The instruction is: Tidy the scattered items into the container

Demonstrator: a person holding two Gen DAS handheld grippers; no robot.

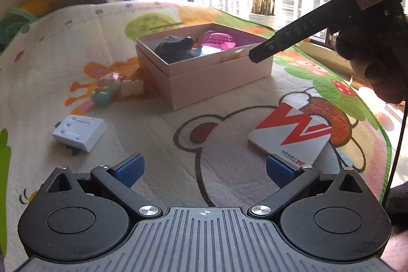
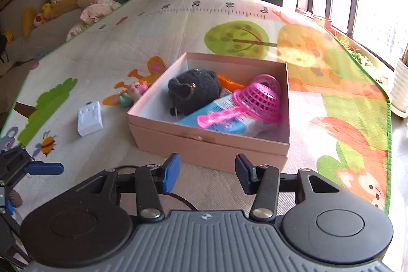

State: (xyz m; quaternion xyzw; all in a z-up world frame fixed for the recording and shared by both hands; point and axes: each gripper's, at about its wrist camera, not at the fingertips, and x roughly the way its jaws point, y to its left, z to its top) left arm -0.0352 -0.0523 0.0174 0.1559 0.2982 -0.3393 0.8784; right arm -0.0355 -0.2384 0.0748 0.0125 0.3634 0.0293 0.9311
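Note:
A pink cardboard box (image 1: 216, 83) (image 2: 204, 147) stands open on the play mat. Inside lie a dark plush toy (image 2: 193, 91), a pink plastic strainer (image 2: 255, 103), a blue-and-white packet (image 2: 224, 119) and something orange (image 2: 229, 83). Loose on the mat are a white plug block (image 1: 79, 131) (image 2: 89, 117), a small colourful toy figure (image 1: 107, 88) (image 2: 132, 93) and a flat red-and-white box (image 1: 290, 134). My left gripper (image 1: 205, 170) is open wide and empty, with the flat box just beyond its right pad. My right gripper (image 2: 207, 175) is open and empty, just short of the pink box's near wall.
The mat (image 2: 114, 42) is printed with cartoon animals and ends in a green border (image 2: 389, 119) on the right. Beyond it are a white planter (image 2: 401, 91) and windows. Cushions and soft toys (image 2: 58, 7) line the far left wall. A hand (image 1: 369, 63) holds the right gripper.

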